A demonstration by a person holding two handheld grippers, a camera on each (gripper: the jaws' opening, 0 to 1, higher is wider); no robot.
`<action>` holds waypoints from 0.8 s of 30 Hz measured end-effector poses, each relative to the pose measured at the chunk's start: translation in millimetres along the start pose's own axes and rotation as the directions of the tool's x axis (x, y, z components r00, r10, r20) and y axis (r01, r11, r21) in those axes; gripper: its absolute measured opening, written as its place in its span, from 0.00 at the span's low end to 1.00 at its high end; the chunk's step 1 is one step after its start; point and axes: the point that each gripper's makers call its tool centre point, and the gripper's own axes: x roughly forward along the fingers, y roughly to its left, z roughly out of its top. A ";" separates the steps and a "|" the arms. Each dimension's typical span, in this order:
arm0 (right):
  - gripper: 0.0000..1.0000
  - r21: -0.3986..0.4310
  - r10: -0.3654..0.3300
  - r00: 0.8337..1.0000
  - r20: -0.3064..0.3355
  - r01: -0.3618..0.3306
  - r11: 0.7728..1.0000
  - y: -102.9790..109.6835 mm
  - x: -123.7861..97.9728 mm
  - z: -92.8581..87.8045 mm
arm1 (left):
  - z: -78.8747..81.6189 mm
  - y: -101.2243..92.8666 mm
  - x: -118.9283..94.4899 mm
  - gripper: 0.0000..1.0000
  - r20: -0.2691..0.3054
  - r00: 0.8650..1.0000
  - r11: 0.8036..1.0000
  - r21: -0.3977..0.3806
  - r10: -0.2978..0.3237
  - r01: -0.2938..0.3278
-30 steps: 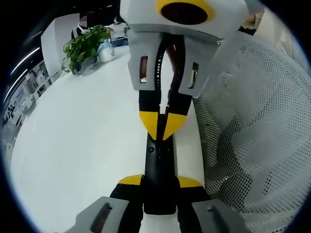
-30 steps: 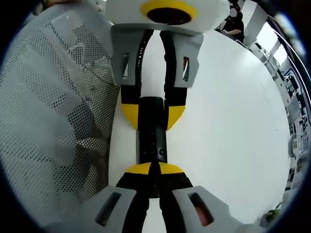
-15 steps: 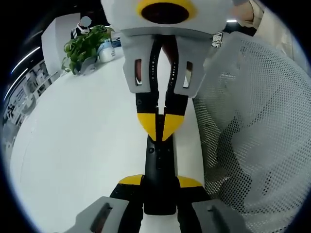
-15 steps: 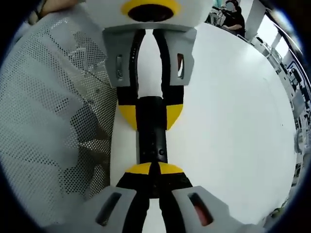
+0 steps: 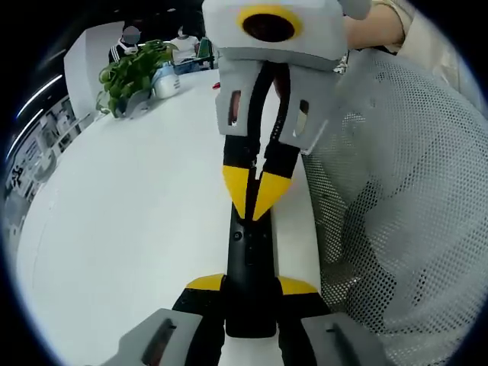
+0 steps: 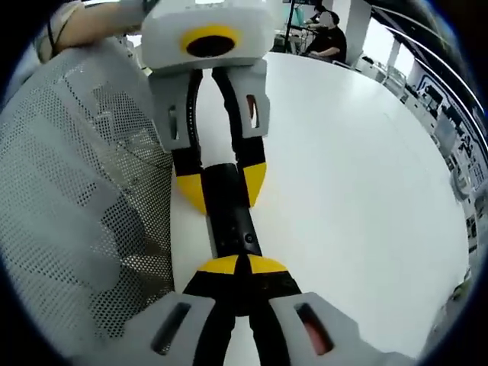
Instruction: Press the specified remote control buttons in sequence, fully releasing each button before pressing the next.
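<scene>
A slim black remote control (image 5: 248, 248) lies lengthwise on the white table (image 5: 122, 221). My left gripper (image 5: 250, 284) is shut on its near end, one yellow fingertip on each side. In the left gripper view my right gripper (image 5: 252, 200) comes down from the top, shut, with its joined yellow tips resting on the remote's far part. In the right gripper view the right gripper (image 6: 235, 264) is shut with its tips on the remote control (image 6: 231, 217), and the left gripper (image 6: 221, 187) clasps the remote's far end.
A white mesh surface (image 5: 396, 206) runs along the table's edge beside the remote, also in the right gripper view as the mesh (image 6: 76, 191). A potted plant (image 5: 131, 76) stands at the back left. People sit far off at the table's end (image 6: 328, 38).
The right gripper has tilted and drawn back a little, so each gripper looks smaller in the other's view. Its tips stay on the remote. The left gripper holds still.
</scene>
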 end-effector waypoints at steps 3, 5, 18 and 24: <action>0.02 -0.017 0.015 1.000 0.004 -0.015 1.000 1.3 1.3 3.7 | 0.0 0.1 0.0 0.25 0.001 1.000 1.000 -0.001 0.000 0.000; 0.04 -0.015 0.038 0.999 0.009 -0.037 0.999 4.6 3.7 8.7 | -0.1 0.1 0.1 0.25 0.001 1.000 1.000 -0.001 0.000 0.000; 0.00 -0.081 0.036 0.999 -0.037 -0.039 0.996 1.6 2.0 3.2 | -0.3 0.7 0.3 0.25 0.005 1.000 1.000 -0.007 -0.004 0.004; 0.00 -0.087 0.048 0.998 -0.046 -0.051 0.995 1.8 2.5 3.7 | -0.2 0.2 -0.1 0.25 0.007 1.000 1.000 -0.009 -0.004 0.004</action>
